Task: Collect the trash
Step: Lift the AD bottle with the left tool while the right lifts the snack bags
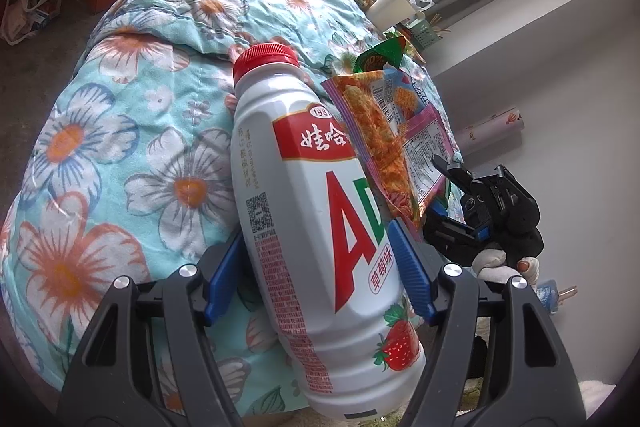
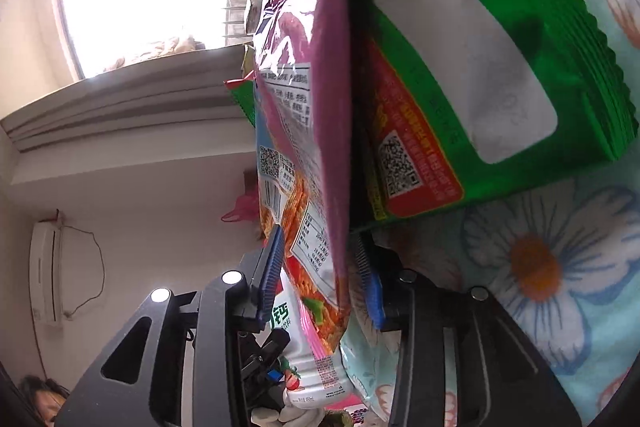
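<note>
A floral quilt (image 1: 120,115) covers the bed. Against it, the left gripper (image 1: 320,267) clamps a white strawberry-milk bottle (image 1: 316,227), its blue fingers (image 1: 412,267) pressed on both sides. A pink snack wrapper (image 2: 312,131) leans on the bottle, standing between the right gripper (image 2: 324,275) fingers, which are parted and not pinching it. A green wrapper (image 2: 480,75) lies just behind on the quilt.
</note>
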